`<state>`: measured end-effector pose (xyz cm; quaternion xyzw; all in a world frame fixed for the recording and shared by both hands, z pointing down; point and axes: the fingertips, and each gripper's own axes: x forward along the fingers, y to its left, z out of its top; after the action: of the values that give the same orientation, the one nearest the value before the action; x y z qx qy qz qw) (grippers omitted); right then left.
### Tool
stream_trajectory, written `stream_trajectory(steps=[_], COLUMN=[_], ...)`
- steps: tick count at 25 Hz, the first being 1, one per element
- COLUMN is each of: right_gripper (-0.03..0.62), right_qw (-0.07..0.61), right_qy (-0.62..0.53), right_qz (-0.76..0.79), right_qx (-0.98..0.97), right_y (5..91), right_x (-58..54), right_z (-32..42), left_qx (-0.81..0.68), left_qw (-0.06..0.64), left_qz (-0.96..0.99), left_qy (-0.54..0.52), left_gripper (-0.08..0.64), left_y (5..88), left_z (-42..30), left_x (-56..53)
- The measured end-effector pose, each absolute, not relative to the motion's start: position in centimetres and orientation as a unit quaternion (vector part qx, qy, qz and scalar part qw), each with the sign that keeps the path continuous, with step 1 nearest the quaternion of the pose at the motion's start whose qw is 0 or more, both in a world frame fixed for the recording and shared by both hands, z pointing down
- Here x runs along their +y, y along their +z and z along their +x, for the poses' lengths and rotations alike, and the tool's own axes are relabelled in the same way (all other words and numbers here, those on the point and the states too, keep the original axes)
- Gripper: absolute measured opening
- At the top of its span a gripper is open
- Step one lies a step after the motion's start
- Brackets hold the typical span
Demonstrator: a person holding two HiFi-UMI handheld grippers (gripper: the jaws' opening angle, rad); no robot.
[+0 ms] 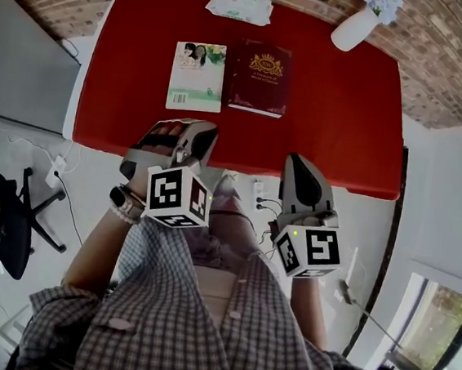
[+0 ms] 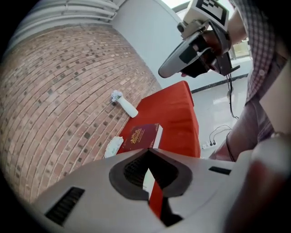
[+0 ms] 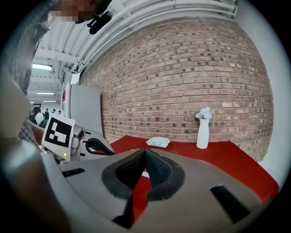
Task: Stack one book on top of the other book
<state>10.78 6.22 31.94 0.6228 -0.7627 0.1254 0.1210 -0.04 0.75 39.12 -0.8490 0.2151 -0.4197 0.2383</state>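
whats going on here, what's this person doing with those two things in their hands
A person stands at the near edge of a red table with a tool in each hand. The left tool and right tool are both shut and empty. A pale book and a maroon book lie flat side by side, not yet stacked, and neither is touched.

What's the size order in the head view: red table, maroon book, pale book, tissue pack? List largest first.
Largest: red table; then maroon book and pale book, too alike to rank; then tissue pack.
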Motion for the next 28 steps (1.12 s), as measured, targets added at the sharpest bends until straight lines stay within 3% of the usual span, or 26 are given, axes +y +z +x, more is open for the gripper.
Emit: stream_trajectory(steps=[7,19,25,28], right_gripper=[0.006,0.009,0.101,0.116], right_qw=[0.131,0.2,0.259,0.253], right_qy=[0.144,0.177,0.212,0.231], right_qz=[0.599,0.55,0.524,0.516], right_qx=[-0.777,-0.791,-0.783,-0.785], right_y=[34.1,39.8,44.1,45.6], right_x=[1.0,-7.1,-9.8,-11.2], right_z=[13.3,17.5,18.9,19.2], left_qx=[0.279,0.334,0.34,0.341], left_qw=[0.151,-0.107,-0.178,-0.206], left_qz=[-0.86,-0.883,-0.873,-0.867], left_qy=[-0.399,-0.313,-0.3,-0.301], left_gripper=[0.008,0.008,0.011,0.051], left_y=[39.9,42.8,45.0,46.2], left_z=[1.0,3.7,4.4,4.9], left_x=[-4.3,-11.2,-13.8,-14.8])
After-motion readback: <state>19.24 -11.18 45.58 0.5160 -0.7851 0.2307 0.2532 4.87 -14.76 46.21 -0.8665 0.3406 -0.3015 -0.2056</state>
